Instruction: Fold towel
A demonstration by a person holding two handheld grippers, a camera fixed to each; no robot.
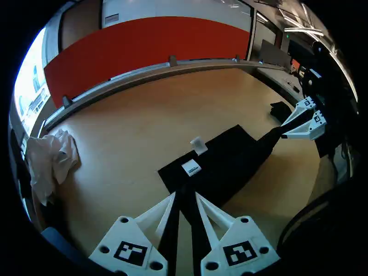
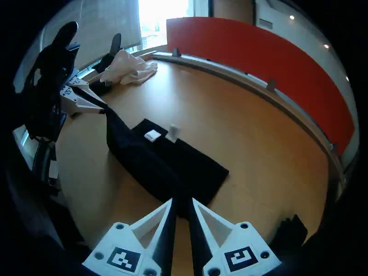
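One black towel (image 1: 230, 161) lies across the wooden table (image 1: 138, 124) with two white tags (image 1: 191, 168) on it. My left gripper (image 1: 184, 200) pinches one end, my right gripper (image 2: 181, 202) the other, and one pale cloth (image 1: 50, 161) sits near the table's edge.

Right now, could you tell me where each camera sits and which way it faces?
Left gripper view: on the left gripper, facing along the black towel toward the right gripper; own fingers pinch it.
Right gripper view: on the right gripper, facing back toward the left; own fingers pinch too.
Shared: towel, table, red partition.
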